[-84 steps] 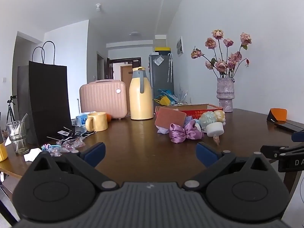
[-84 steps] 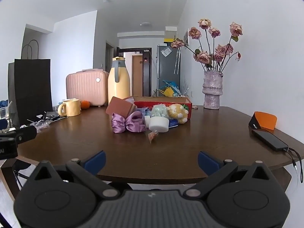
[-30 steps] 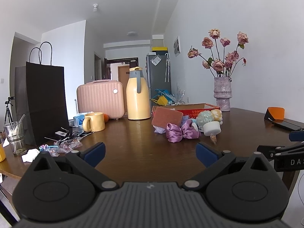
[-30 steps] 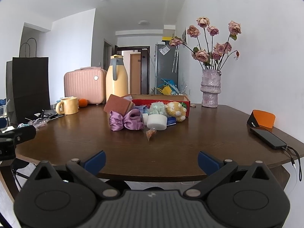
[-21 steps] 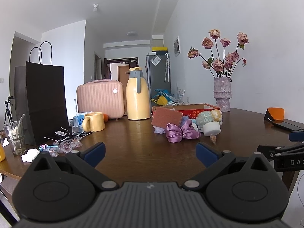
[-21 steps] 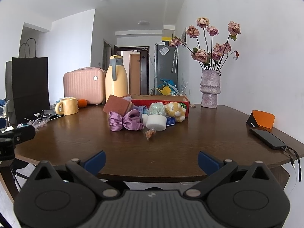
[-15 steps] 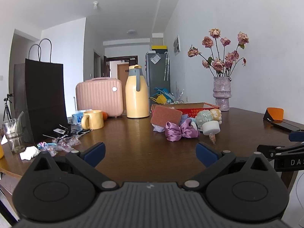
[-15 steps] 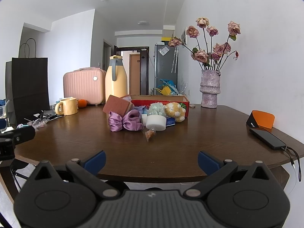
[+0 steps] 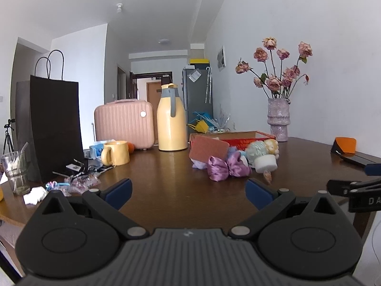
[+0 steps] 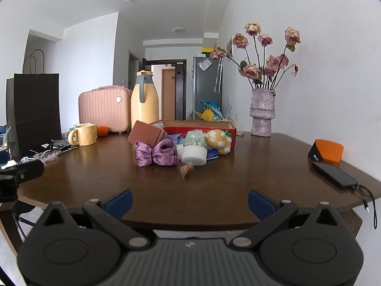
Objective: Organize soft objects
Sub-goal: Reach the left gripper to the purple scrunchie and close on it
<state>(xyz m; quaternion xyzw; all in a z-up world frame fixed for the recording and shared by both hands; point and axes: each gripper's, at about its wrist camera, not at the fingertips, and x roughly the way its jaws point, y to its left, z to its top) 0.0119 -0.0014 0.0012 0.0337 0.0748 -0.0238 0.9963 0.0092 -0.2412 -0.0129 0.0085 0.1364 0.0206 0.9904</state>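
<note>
Approach stage: both the left gripper and right gripper gape wide, empty; purple bow ahead, probably first pick.

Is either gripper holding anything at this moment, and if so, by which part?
Nothing is held. The left gripper and the right gripper are both open and empty, short of the purple satin bow and round white sponge on the brown wooden table.
</note>
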